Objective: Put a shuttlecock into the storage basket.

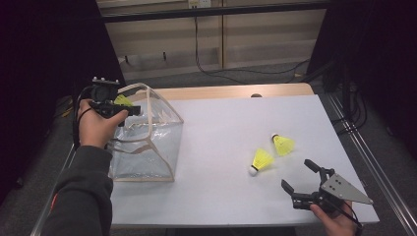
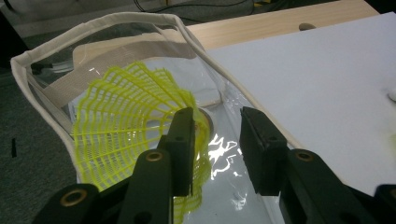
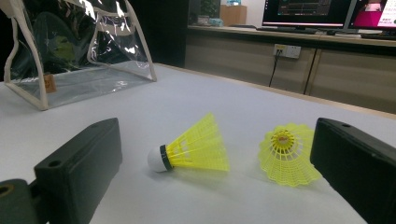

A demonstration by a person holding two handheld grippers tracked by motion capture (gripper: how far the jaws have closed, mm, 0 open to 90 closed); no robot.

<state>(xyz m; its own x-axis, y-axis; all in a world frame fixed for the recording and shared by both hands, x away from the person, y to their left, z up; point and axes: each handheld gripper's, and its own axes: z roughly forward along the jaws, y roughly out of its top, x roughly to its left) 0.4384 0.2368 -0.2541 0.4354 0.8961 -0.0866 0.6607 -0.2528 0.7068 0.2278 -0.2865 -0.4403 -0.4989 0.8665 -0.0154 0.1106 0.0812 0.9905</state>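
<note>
- My white table (image 1: 231,123) has a wooden strip (image 1: 236,91) along its far edge;
- black cables (image 1: 216,73) trail over the floor beyond the table;
- a wall socket (image 3: 286,50) sits behind the table;
- lit monitors (image 3: 306,10) stand above that socket
</note>
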